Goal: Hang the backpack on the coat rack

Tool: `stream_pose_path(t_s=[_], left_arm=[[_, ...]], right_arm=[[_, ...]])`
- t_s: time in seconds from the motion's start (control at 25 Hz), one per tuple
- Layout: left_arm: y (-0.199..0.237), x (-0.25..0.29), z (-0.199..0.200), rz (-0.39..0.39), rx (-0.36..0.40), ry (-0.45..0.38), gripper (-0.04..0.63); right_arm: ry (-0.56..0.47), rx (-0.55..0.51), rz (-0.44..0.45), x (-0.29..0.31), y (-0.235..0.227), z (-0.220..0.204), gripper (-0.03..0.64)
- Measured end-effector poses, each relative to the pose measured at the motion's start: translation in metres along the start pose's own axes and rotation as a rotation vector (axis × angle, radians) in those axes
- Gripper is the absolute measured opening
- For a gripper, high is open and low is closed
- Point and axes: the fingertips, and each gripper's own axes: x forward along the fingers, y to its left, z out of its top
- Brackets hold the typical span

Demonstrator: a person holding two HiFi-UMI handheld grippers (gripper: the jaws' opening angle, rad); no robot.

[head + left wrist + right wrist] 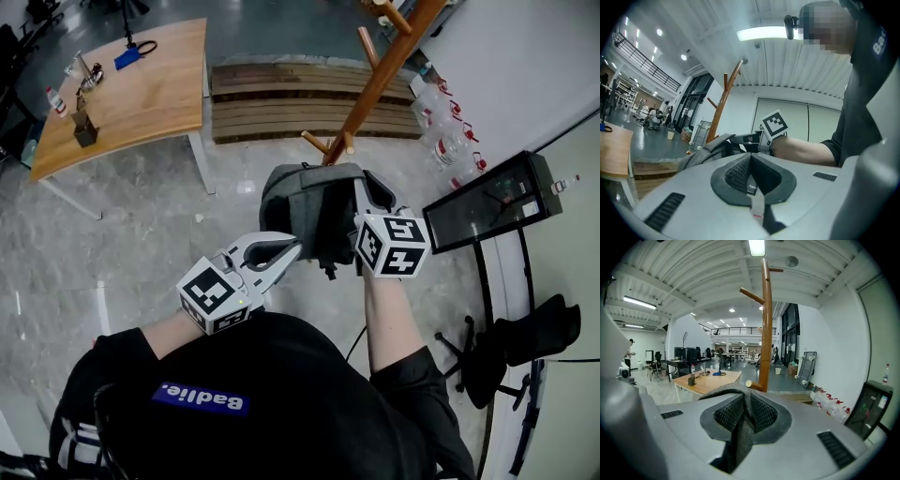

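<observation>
One grey fabric backpack (309, 211) hangs in the air between two grippers. It is over the floor, close to the lower pegs of the one tall brown wooden coat rack (380, 75), and sits on none of them.

The left gripper (292, 246) has its jaws shut tight, pinching a thin pale strap (757, 206) at the backpack's near side. The right gripper (360, 186) has its jaws closed on a band of the backpack's grey fabric at the other side.

Only the head view shows the whole backpack. It also shows one light wooden desk (141, 94), with a small dark block (84, 129) near its left edge and a blue flat item (129, 56) at its far edge.

The left gripper view (750, 161) alone shows the strap trailing down from the pads, and beyond them the right gripper's marker cube (774, 124).

The right gripper view (745, 401) alone shows the grey band (738, 437) arching over the pads, with the coat rack's trunk (764, 333) straight ahead and one peg end (749, 384) just past the jaws.
</observation>
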Motion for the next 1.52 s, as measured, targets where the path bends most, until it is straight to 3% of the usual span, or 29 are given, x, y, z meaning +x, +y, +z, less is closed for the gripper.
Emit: stream_pose_path(t_s=[0.32,0.68,1.32,1.52], left_arm=[[0.022,-0.002,0.002,-0.064,0.001,0.010,0.009],[0.024,-0.005,0.002,-0.087,0.023,0.015,0.009],[0.021,-0.007,-0.012,-0.079,0.002,0.049,0.009],[0.022,-0.010,-0.013,-0.079,0.007,0.057,0.009]], right_arm=[[0.014,-0.009,-0.075,0.018,-0.012,0.014,0.044],[0.095,-0.014,-0.061,0.032,-0.018,0.009,0.044],[0.320,-0.084,0.098,0.056,-0.032,0.013,0.044],[0.345,-0.074,0.107,0.064,-0.035,0.007,0.045]])
